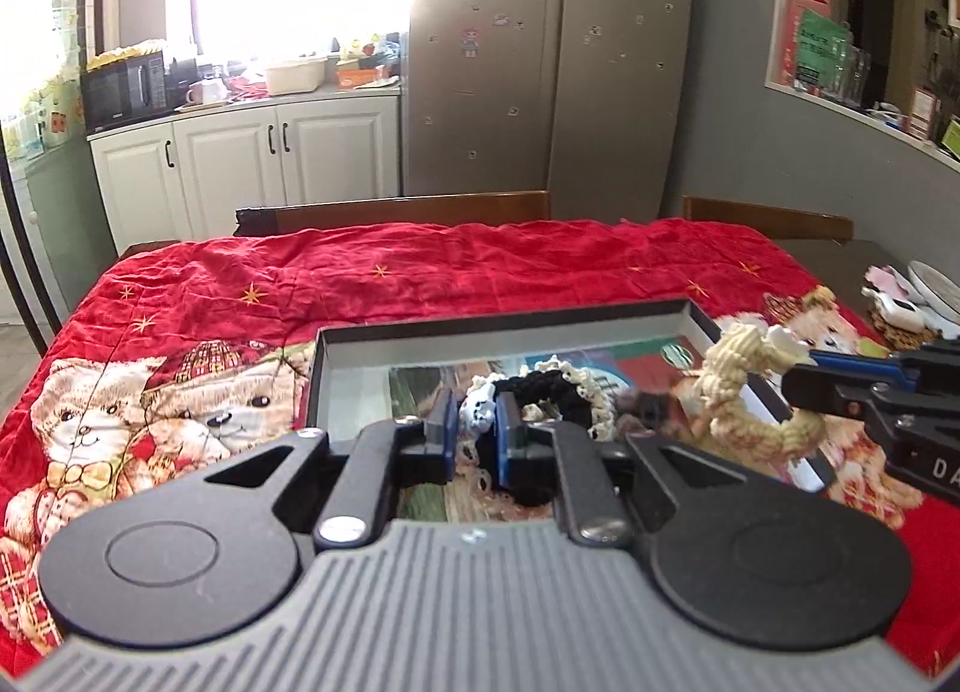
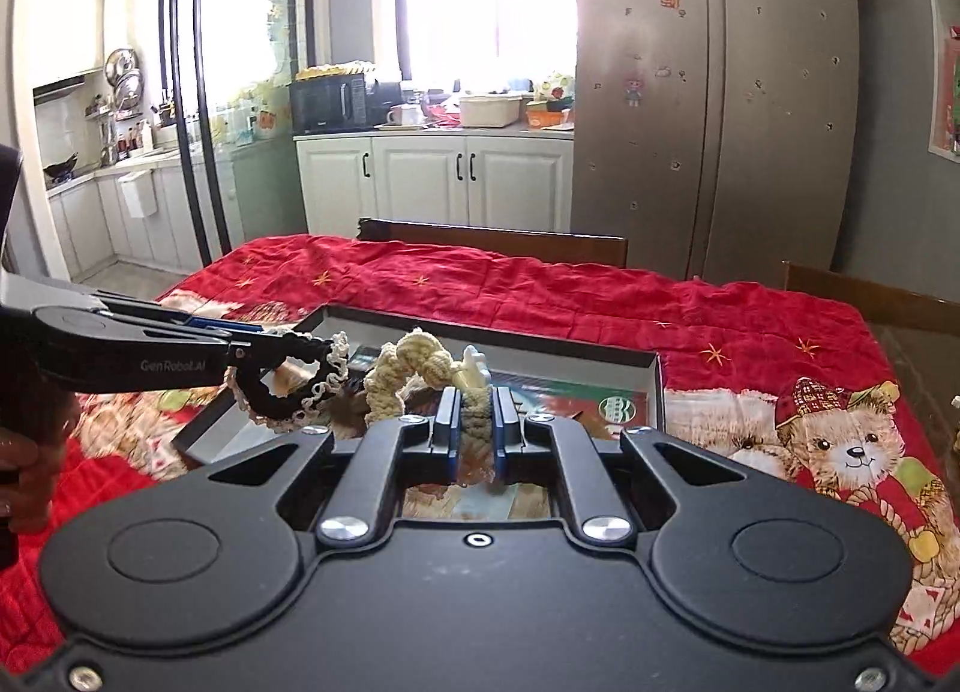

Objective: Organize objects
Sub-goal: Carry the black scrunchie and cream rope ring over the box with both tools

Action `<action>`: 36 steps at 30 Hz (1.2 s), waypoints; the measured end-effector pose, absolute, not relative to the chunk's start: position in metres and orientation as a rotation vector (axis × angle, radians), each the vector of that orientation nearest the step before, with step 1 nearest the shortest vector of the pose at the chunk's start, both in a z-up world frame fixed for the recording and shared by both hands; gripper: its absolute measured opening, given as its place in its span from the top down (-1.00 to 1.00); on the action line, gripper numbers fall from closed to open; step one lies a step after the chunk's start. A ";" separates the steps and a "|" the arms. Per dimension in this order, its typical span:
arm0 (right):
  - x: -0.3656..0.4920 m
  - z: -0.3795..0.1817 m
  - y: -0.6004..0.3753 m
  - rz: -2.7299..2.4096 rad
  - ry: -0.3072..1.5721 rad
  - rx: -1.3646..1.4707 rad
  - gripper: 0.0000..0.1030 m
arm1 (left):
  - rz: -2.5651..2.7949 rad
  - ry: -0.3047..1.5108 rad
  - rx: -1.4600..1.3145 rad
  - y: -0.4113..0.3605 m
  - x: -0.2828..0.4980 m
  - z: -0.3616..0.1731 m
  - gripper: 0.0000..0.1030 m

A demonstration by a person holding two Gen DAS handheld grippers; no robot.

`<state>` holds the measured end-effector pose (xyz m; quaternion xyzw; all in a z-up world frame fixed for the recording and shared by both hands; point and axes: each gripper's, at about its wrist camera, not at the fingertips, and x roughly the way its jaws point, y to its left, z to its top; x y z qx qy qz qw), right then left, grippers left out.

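A shallow dark box point(image 1: 504, 320) with a pale inner wall sits on the red bear-print cloth; it also shows in the right wrist view point(image 2: 654, 386). My left gripper point(image 1: 477, 422) is shut on a black scrunchie with cream lace trim point(image 1: 564, 392), held over the box; the scrunchie also shows in the right wrist view point(image 2: 300, 386). My right gripper point(image 2: 477, 416) is shut on a cream knitted scrunchie point(image 2: 414, 362), held over the box's right part; this one also shows in the left wrist view point(image 1: 732, 368).
The red cloth point(image 1: 420, 272) covers most of the table. Printed cards line the box floor point(image 2: 600, 404). Small items and a plate point(image 1: 924, 296) lie on the bare table at far right. Wooden chair backs point(image 1: 408, 209) stand behind the table.
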<state>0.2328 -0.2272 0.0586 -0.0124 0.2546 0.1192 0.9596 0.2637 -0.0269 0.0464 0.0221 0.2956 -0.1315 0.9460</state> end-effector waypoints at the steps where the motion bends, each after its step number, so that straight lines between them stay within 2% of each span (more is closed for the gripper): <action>1: 0.238 0.058 -0.228 0.235 0.517 -0.024 0.80 | -0.261 0.603 0.045 -0.028 0.268 0.046 0.69; 21: 0.341 0.019 -0.243 0.127 0.604 0.050 0.81 | -0.093 0.660 0.010 -0.007 0.360 0.022 0.68; 36: 0.381 -0.016 -0.246 0.070 0.691 0.069 0.80 | -0.074 0.719 0.020 -0.004 0.384 -0.004 0.67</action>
